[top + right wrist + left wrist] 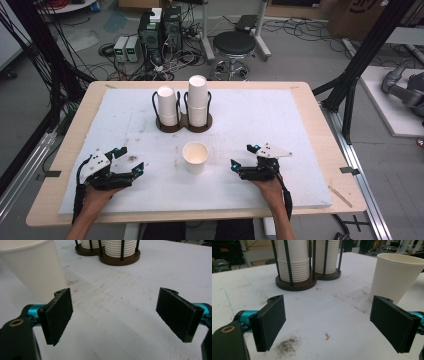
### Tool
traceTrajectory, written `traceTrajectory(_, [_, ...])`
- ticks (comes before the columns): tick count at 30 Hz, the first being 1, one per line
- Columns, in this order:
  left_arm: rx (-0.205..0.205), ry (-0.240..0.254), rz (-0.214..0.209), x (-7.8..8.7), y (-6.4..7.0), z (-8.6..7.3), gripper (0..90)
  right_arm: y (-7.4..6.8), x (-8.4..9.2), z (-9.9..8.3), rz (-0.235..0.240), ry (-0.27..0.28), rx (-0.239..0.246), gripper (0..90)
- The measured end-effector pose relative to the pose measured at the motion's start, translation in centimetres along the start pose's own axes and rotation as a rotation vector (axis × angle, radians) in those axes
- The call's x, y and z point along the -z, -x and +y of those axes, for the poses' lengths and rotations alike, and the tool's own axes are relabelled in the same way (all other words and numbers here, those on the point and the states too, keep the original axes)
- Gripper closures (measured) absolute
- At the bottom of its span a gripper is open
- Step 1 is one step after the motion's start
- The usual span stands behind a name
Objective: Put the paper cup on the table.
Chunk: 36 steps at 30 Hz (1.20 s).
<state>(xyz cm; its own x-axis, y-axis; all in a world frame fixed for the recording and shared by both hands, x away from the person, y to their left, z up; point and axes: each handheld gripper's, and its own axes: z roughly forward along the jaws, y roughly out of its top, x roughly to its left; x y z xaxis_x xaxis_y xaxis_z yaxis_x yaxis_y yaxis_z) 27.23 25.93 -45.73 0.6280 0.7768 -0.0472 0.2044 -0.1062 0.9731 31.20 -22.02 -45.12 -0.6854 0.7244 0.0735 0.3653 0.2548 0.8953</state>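
**Single cup between two open grippers, nothing gripped**

Paper cup stands upright, mouth up, on the white mat, a little toward the near edge of the table and roughly midway between its left and right edges.

Left gripper sits near the near-left corner of the mat, jaws spread wide with only bare mat between them. The cup is off to its right — well apart in the high view, and in the left gripper view the cup stands beyond and behind the right-hand jaw, not between the pads.

Right gripper sits on the other side of the cup, nearer to it than the left one, jaws also wide apart and empty. In the right gripper view the cup is just past the left-hand jaw, outside the gap — no contact visible.

Cup holder with two stacks of cups stands toward the far edge, behind the single cup and well apart from both grippers
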Motion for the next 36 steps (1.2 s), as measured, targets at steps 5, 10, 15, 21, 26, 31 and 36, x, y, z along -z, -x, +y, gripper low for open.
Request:
traceTrajectory(5, [-0.008, 0.014, 0.007, 0.16, 0.09, -0.06, 13.1, -0.15, 0.1, -0.07, -0.01, 0.013, 0.008, 14.7])
traceTrajectory(10, [0.013, 0.006, 0.01, 0.06, -0.08, -0.03, 13.1, -0.15, 0.23, -0.15, -0.006, 0.028, 0.013, 14.7])
traceTrajectory(15, [0.025, -0.002, 0.011, -0.01, -0.23, 0.0, 13.1, -0.06, 0.44, -0.27, -0.004, 0.052, 0.002, 14.8])
traceTrajectory(21, [0.03, -0.003, 0.011, -0.02, -0.25, 0.0, 13.1, -0.07, 0.5, -0.3, -0.003, 0.058, 0.002, 14.7])
traceTrajectory(26, [0.025, -0.004, 0.013, -0.06, -0.17, 0.01, 13.1, -0.09, 0.54, -0.34, -0.005, 0.064, 0.008, 14.7])
traceTrajectory(31, [0.031, -0.004, 0.013, -0.06, -0.17, 0.0, 13.1, -0.05, 0.61, -0.38, -0.003, 0.074, 0.007, 14.7])
traceTrajectory(36, [0.029, -0.003, 0.012, -0.07, -0.18, 0.01, 13.1, -0.07, 0.61, -0.38, -0.003, 0.071, 0.004, 14.7])
